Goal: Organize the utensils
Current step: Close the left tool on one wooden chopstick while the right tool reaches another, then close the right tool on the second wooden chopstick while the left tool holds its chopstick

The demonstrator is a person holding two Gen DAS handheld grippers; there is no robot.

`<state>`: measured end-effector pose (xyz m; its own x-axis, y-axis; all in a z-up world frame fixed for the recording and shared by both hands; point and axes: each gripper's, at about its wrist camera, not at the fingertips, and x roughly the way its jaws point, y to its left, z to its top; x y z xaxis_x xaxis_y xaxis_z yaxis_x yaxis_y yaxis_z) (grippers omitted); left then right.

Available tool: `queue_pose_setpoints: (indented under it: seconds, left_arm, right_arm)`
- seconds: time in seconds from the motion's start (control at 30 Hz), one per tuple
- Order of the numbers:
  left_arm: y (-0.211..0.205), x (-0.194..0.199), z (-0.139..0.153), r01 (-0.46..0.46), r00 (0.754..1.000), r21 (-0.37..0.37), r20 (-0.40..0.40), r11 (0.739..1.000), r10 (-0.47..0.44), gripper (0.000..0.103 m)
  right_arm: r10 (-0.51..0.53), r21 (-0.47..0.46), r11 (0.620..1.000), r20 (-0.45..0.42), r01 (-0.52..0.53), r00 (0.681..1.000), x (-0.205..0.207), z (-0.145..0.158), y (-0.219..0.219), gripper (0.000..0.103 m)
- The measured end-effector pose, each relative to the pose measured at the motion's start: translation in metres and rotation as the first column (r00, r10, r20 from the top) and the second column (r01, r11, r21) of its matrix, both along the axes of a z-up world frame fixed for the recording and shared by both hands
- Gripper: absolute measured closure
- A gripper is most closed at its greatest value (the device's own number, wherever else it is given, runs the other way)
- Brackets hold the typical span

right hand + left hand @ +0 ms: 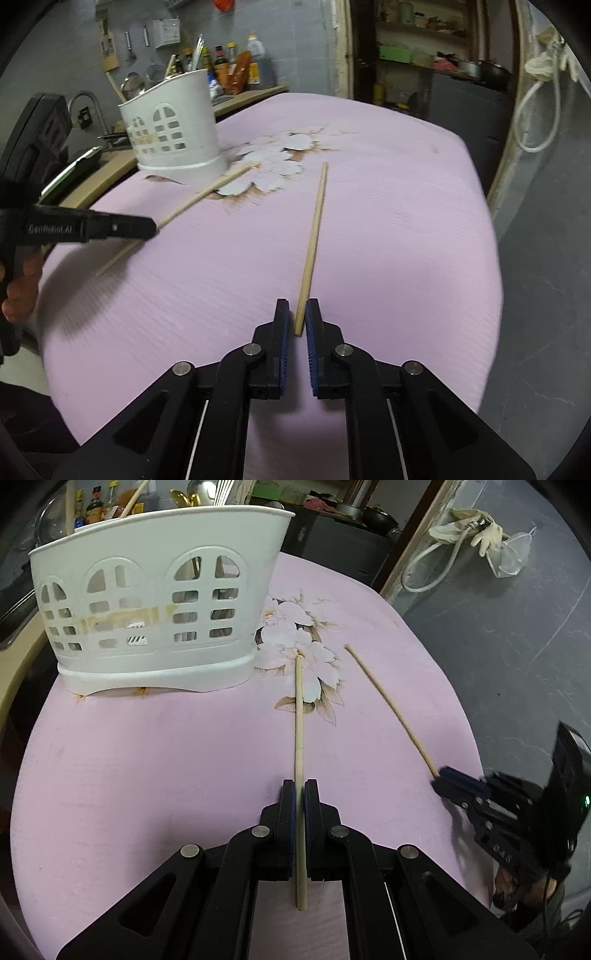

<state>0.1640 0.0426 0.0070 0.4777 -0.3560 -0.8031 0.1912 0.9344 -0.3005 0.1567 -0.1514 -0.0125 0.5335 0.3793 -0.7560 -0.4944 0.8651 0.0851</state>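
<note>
A pink tablecloth (147, 775) is showing a white flower print with brown leaves. The slotted utensil basket (155, 602) is looking white with a yellowish stain. Both chopsticks (299, 738) are appearing pale tan. The gripper pads (284, 347) are showing blue on black.

Two plain, pale wooden chopsticks were in play beside a white utensil holder (147, 602). The holder stood upright on the pink flowered table (147, 757), its wall pierced with arched, window-like openings, and other utensils rose from its top. One chopstick (299, 738) was clamped partway along its length between the left gripper's (300, 794) pads, its far tip pointing toward the flower print near the holder's base. The other chopstick (314, 240) lay flat on the table, its near end between the right gripper's (297, 317) parted pads.
</note>
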Motion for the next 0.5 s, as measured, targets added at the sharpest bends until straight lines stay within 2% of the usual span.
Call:
queue_pose_setpoints:
  seconds: [0.07, 0.1, 0.3, 0.5]
  left_arm:
    - [0.002, 0.000, 0.001, 0.017, 1.000, 0.002, -0.010, 1.000, -0.017, 0.100]
    - [0.003, 0.000, 0.001, 0.025, 1.000, 0.005, -0.014, 1.000, -0.025, 0.100]
    - [-0.002, 0.017, 0.003, 0.067, 0.997, 0.038, -0.029, 0.997, -0.066, 0.099]
    - [-0.006, 0.044, 0.001, 0.074, 0.996, 0.031, -0.043, 0.997, -0.073, 0.098]
  right_arm:
    - [0.017, 0.001, 1.000, -0.013, -0.017, 1.000, 0.008, 0.001, 0.003, 0.085]
    - [0.025, -0.001, 1.000, -0.016, -0.025, 1.000, 0.013, 0.002, 0.004, 0.077]
    - [0.054, 0.003, 0.999, -0.061, -0.054, 0.997, 0.049, 0.000, 0.012, 0.074]
    - [0.067, 0.038, 0.997, -0.102, -0.063, 0.992, 0.084, -0.002, 0.019, 0.071]
